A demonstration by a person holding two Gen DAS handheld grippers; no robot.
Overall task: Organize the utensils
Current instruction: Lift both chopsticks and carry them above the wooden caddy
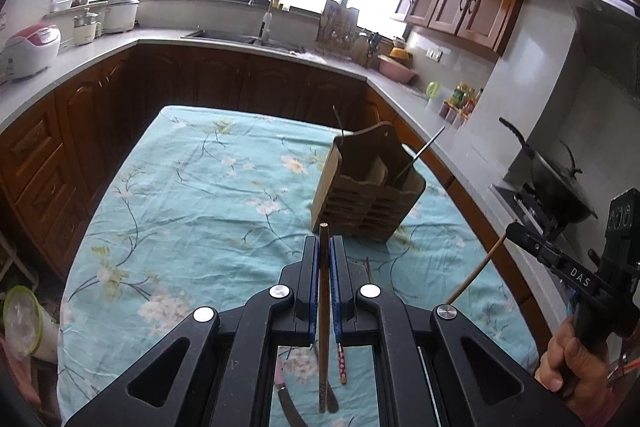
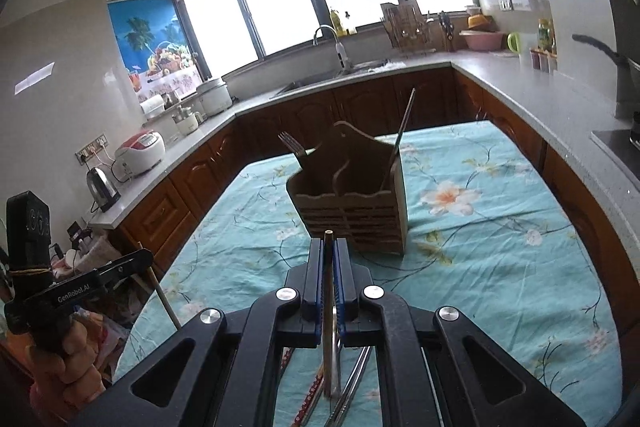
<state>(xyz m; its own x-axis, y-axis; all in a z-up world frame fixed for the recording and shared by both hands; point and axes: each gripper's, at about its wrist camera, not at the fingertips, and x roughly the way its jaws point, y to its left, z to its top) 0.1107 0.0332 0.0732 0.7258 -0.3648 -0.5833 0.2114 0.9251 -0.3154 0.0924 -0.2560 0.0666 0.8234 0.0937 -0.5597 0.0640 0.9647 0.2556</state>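
Note:
A wooden utensil caddy stands on the table, also in the right wrist view. It holds a fork at its left and a metal chopstick at its right. My left gripper is shut on a brown wooden chopstick, held above the table short of the caddy. My right gripper is shut on a pale wooden chopstick, also short of the caddy. Loose utensils lie on the cloth under the left gripper, and more loose utensils lie under the right one.
The table has a teal floral cloth. Kitchen counters ring it: sink and tap at the back, rice cooker left, wok on a stove right. The right gripper shows at the edge of the left wrist view.

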